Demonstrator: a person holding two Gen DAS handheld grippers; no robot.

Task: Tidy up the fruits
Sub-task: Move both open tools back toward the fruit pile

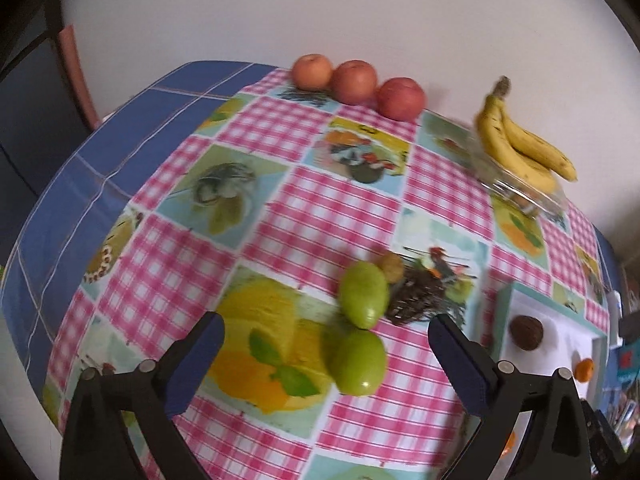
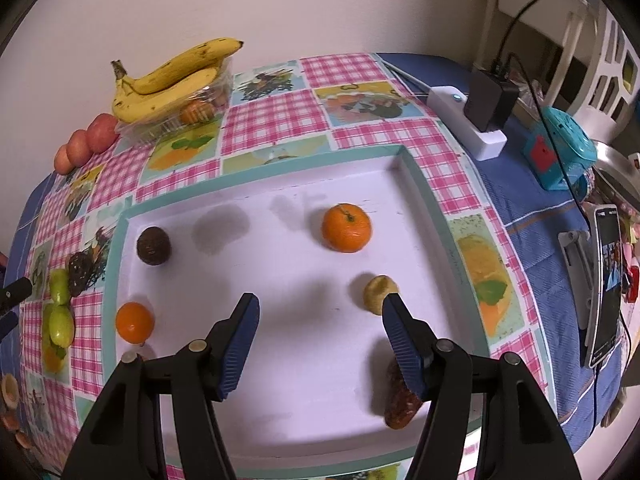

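A white tray (image 2: 280, 360) with a teal rim holds a big orange (image 2: 346, 227), a small orange (image 2: 135, 322), a dark round fruit (image 2: 153, 246), a small yellowish fruit (image 2: 379, 289) and a brown date-like fruit (image 2: 400, 404). My right gripper (image 2: 318, 336) is open and empty above the tray. My left gripper (image 1: 326, 344) is open around the nearer of two green fruits (image 1: 357, 361); the other (image 1: 364, 294) lies just beyond, with a small tan fruit (image 1: 392, 266) behind it. The tray's corner (image 1: 505, 300) shows at right.
Three apples (image 1: 356, 82) line the far edge by the wall. Bananas (image 1: 520, 140) rest on a clear plastic box (image 1: 532, 196). A white power strip with charger (image 2: 480, 120), a teal device (image 2: 560, 152) and a phone on a stand (image 2: 604, 280) stand right of the tray.
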